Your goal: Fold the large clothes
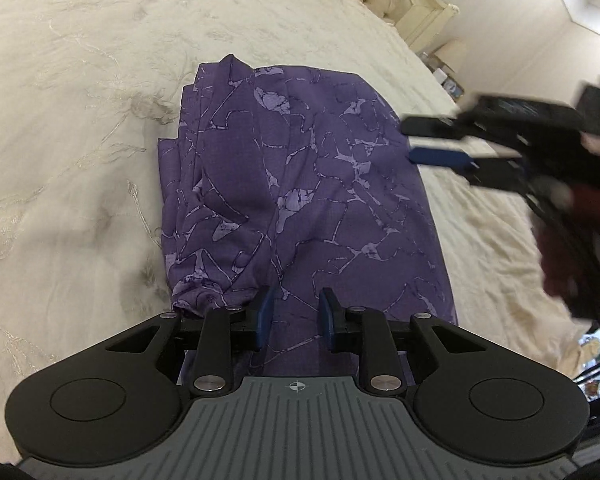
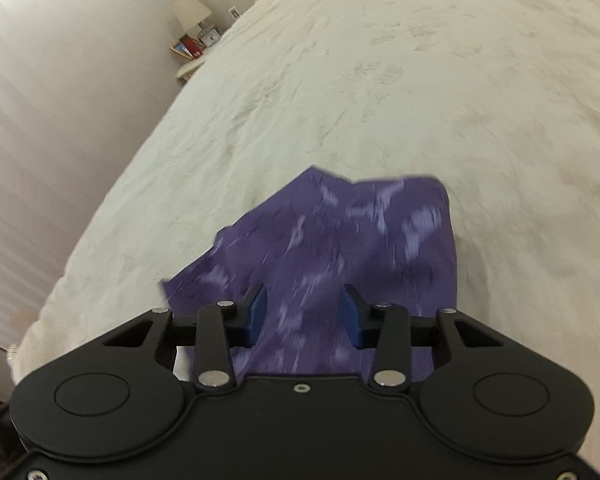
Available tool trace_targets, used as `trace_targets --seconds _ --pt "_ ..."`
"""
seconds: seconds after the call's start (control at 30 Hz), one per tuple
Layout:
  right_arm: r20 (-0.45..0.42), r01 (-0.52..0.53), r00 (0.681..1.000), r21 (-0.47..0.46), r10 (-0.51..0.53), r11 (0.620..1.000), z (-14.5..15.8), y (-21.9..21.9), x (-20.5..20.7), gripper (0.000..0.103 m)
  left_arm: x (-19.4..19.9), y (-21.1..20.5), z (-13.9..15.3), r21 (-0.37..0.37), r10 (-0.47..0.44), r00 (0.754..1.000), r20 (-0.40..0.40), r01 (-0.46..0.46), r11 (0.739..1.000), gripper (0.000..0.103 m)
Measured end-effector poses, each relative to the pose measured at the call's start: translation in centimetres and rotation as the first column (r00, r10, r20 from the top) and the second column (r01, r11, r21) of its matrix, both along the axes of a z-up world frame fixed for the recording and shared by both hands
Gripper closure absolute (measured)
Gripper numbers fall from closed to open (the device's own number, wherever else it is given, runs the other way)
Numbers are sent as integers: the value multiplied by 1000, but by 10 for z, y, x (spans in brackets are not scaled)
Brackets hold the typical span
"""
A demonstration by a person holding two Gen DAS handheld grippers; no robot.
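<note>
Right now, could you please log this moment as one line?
garment: folded on bed | left gripper: open above it | right gripper: open, empty

The purple garment lies folded on the cream bedspread, a compact, roughly oblong bundle of dark violet cloth printed with pale lilac cracked-line and blotch shapes. Its left side shows several stacked, slightly fanned layers with soft creases, while the right edge runs straighter. In the right wrist view the garment appears blurred, its far edge uneven and peaked.
</note>
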State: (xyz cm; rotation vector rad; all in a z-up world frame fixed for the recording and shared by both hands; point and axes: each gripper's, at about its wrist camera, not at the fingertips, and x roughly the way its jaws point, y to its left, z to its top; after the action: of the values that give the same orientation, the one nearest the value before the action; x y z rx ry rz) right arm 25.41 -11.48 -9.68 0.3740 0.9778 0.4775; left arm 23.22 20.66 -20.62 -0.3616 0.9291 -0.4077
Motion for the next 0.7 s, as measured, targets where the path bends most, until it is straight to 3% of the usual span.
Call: trace_targets --seconds 0.07,0.17,0.27,0.3,0.37,0.47,0.57,0.7 --pt "-30 24 999 -39 -25 999 -9 4 23 53 -3 3 2 -5 9 1000 2 -9 1000 78" --pt "-114 65 991 -93 -76 994 -29 5 59 65 -7 3 2 -17 16 1000 6 -16 1000 78" --pt "-110 38 992 -186 -59 982 -28 16 74 67 -8 1 3 -12 31 1000 5 -31 999 78" --pt "-73 8 997 -211 -24 978 -19 24 72 57 -9 2 2 -12 35 999 2 -35 999 78" --pt "41 -95 993 -253 109 963 4 43 59 55 -13 6 1 -29 49 999 -4 -49 998 78" --pt "153 -253 941 -273 302 928 33 70 32 47 -14 10 -1 -58 71 997 -12 -71 996 78" --pt "173 -361 899 -226 402 905 47 96 12 47 -15 11 0 -64 83 997 -13 -83 994 78" --pt "118 -444 872 -215 474 870 43 136 -7 42 -16 10 1 -63 83 997 -7 -83 995 78"
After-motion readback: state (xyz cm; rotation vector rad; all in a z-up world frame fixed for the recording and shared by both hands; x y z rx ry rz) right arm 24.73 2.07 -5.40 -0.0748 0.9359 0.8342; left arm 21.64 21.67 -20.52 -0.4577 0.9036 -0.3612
